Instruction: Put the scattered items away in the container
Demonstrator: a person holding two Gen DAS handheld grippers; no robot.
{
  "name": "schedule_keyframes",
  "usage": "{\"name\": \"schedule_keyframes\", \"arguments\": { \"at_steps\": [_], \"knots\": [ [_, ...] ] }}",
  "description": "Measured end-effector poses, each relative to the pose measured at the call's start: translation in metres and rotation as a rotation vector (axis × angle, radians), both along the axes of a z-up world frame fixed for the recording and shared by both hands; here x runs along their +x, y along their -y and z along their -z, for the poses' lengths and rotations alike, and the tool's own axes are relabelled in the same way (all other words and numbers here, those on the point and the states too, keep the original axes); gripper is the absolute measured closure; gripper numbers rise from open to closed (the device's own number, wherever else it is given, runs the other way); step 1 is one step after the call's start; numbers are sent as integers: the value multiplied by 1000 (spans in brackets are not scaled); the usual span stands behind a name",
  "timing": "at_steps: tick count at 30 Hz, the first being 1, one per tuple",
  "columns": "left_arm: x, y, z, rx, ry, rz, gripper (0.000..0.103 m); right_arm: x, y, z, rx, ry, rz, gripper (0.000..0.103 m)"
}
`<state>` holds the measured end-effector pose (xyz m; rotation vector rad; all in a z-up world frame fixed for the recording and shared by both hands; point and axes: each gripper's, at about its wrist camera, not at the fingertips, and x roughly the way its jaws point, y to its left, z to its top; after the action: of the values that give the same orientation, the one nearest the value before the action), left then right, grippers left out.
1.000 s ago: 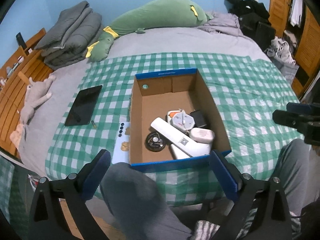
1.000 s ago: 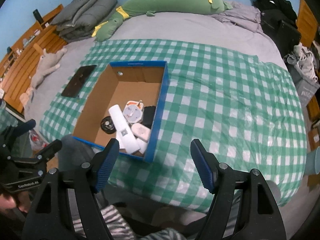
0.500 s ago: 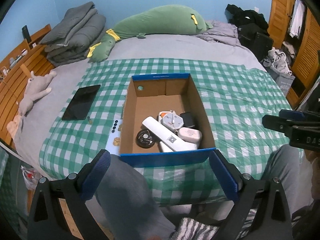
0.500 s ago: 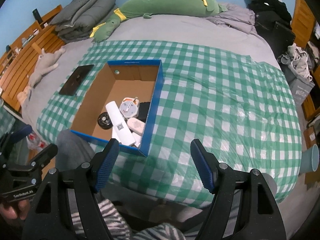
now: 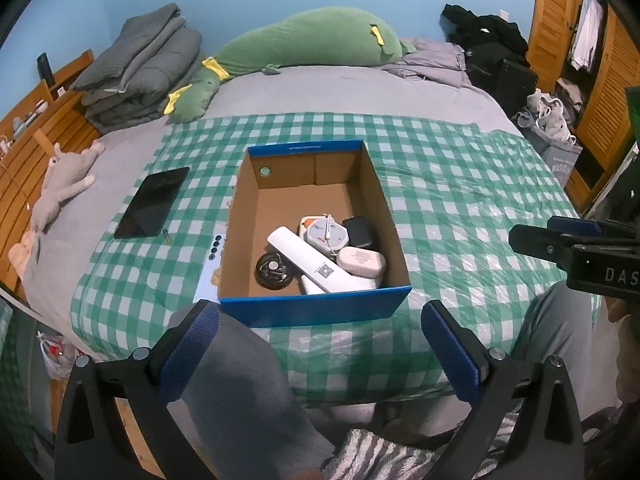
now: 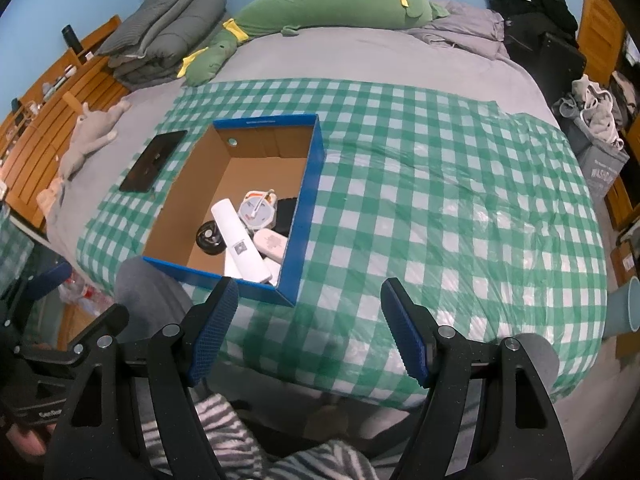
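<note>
**A:** Item one, the container?

**B:** Cardboard box (image 5: 316, 312), blue outside, brown inside, sitting on the green checked cloth (image 5: 460, 208) straight ahead of the left gripper (image 5: 318, 344), its near wall lying between and just beyond the two blue pads. From the right gripper (image 6: 308, 332) it is lying ahead and off to the left.

**A:** Contents?

**B:** All crowding the near right corner: a long white remote (image 5: 308, 260) lying slantwise, a white octagonal case (image 5: 324, 234) with an orange patch behind it, a black block (image 5: 360, 230) beside that, a pale rounded case (image 5: 360, 260) (touching the remote), a black round disc (image 5: 274, 270) to the left.

**A:** Anything lying outside?

**B:** Just left of the box, a pale blue phone (image 5: 208, 268), camera lenses showing, partly hidden by the box wall. Farther left, a dark tablet (image 5: 152, 202) and a small item (image 5: 166, 235) too tiny to identify.

**A:** Tongs?

**B:** Both are standing spread wide, gripping nothing, hanging over the near edge of the bed above grey-trousered knees (image 5: 240, 368).
</note>
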<state>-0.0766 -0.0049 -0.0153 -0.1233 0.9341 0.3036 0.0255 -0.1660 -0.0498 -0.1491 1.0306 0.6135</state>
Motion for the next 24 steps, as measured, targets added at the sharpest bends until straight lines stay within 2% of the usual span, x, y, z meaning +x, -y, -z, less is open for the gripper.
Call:
{"name": "schedule_keyframes", "arguments": {
  "at_steps": [12, 17, 24],
  "knots": [
    [-1, 2, -4, 12, 1, -10, 1, -2, 2, -1, 3, -3, 7, 30],
    [-3, 0, -2, -16, -7, -20, 1, -4, 5, -3, 24, -27, 10, 30],
    [1, 3, -1, -16, -17, -7, 1, -5, 2, -2, 17, -34, 7, 30]
  ]
}}
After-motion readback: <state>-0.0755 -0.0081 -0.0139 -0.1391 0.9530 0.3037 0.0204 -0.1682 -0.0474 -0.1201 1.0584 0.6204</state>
